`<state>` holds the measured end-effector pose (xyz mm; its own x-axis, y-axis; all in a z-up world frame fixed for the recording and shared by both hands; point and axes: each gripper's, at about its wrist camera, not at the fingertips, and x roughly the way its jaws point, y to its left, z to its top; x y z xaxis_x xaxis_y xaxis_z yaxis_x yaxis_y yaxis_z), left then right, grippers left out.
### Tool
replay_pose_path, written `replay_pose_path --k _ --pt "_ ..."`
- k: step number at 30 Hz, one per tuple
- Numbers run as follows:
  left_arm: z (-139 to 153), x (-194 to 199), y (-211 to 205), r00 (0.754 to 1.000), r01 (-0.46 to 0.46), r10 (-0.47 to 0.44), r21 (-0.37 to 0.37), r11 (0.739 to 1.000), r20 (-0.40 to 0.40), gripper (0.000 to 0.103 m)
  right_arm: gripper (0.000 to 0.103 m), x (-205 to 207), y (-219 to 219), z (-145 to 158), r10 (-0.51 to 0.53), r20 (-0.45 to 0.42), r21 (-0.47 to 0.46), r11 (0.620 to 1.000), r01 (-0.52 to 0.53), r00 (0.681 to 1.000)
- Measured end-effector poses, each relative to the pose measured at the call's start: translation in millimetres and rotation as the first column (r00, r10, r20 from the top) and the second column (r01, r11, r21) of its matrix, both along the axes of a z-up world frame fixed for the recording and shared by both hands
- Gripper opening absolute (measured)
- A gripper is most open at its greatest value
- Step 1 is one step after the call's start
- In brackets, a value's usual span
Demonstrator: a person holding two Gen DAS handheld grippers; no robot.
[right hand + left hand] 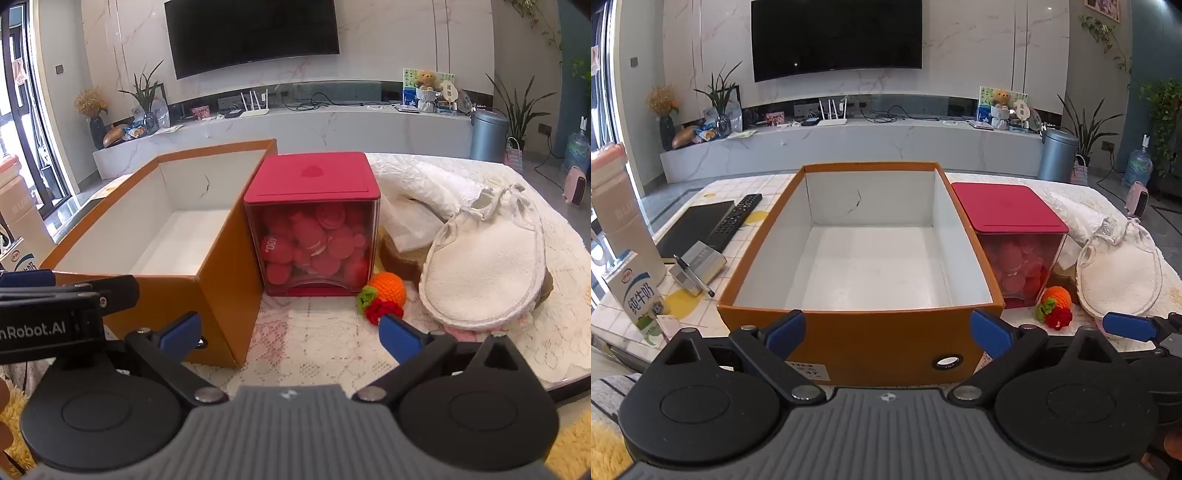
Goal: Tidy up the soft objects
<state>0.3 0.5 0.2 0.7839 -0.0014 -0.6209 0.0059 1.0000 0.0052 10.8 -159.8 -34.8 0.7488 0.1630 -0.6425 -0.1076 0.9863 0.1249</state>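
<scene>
Soft objects lie at the near right of the table: a crocheted orange (pixel 388 288) with a green and red crocheted piece (pixel 378 309) touching it, and just right of them a white cloth pouch (pixel 484 275). The pouch covers something brown (pixel 402 258) that I cannot make out. Both grippers hang at the table's near edge, tilted downward. The left gripper (pixel 888 328) faces the orange box (pixel 849 339), its blue fingers (pixel 786 328) spread wide with nothing between them. The right gripper (pixel 291 330) has its fingers just as wide and empty, over the lace cloth (pixel 314 343). The box stands open and bare inside. Beside it on the right stands a red-lidded container (pixel 314 221), its red contents blurred. Crumpled white fabric (pixel 417 192) lies further back.
</scene>
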Motion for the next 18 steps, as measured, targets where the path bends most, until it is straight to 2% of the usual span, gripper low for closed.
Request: replay_pose_path --k 5,9,13,18 --pt "8.2 -7.3 2.3 1.0 -0.011 0.011 -0.002 1.0 -0.009 0.103 0.1 -2.6 2.3 -0.7 -0.007 0.013 -0.02 1.0 0.007 1.0" --pt "8.3 -7.1 -3.9 1.0 -0.03 0.03 0.024 0.999 -0.003 0.103 0.1 -2.5 3.8 3.0 -0.016 0.032 -0.029 0.999 0.017 0.999" --pt "9.5 -6.8 -2.9 0.999 -0.019 0.019 0.003 1.0 -0.031 0.103 0.1 -3.4 4.1 1.8 -0.018 0.038 -0.039 0.999 0.019 0.999" --pt "10.1 -9.4 -6.2 0.999 -0.024 0.024 0.008 1.0 -0.026 0.099 0.1 -4.3 3.9 3.5 -0.019 0.038 -0.045 0.999 0.02 0.999"
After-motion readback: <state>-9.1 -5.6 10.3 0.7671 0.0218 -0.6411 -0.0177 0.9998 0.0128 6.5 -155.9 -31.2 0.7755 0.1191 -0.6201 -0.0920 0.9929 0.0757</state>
